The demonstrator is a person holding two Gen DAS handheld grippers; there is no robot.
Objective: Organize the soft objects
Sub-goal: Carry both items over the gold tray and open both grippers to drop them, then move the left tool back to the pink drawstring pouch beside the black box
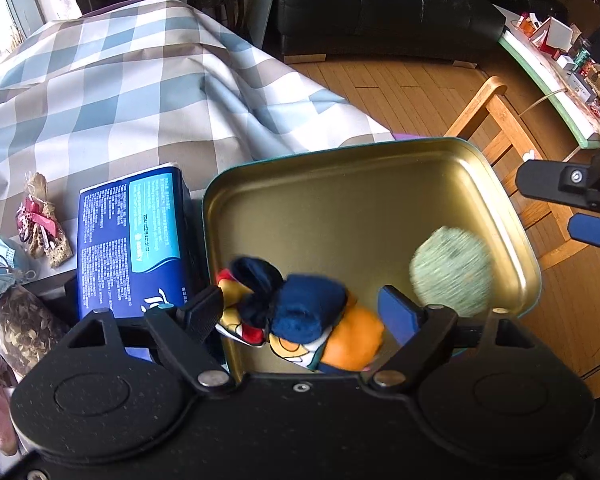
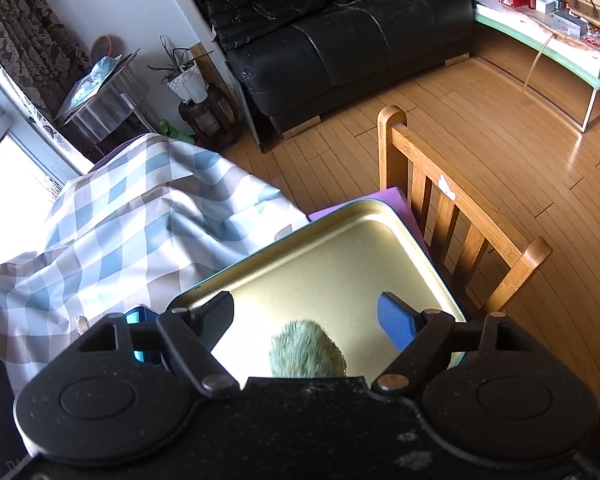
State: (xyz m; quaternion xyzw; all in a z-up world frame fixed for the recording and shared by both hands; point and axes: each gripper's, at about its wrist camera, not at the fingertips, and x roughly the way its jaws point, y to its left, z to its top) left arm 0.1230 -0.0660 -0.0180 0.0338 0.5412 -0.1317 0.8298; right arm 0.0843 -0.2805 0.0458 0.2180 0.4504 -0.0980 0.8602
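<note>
A gold tin tray point(image 1: 340, 184) with a teal outside lies on the table. In it lies a plush toy point(image 1: 304, 316) in navy, orange and red, between the spread fingers of my left gripper point(image 1: 300, 312); the blue pad stands a little clear of it. A fuzzy pale green ball point(image 1: 452, 272), blurred, sits at the tray's right side. In the right wrist view the same green ball point(image 2: 308, 348) lies on the tray point(image 2: 340, 264) below my right gripper point(image 2: 306, 316), whose fingers stand wide apart and touch nothing. The right gripper point(image 1: 568, 206) also shows at the left view's right edge.
A blue tissue pack point(image 1: 132, 240) lies against the tray's left side. Face masks point(image 1: 0, 268) and a snack bag point(image 1: 40, 220) sit further left. A checked cloth point(image 1: 120, 92) covers the table behind. A wooden chair point(image 2: 452, 216) stands right of the tray, and a black sofa point(image 2: 340, 40) beyond.
</note>
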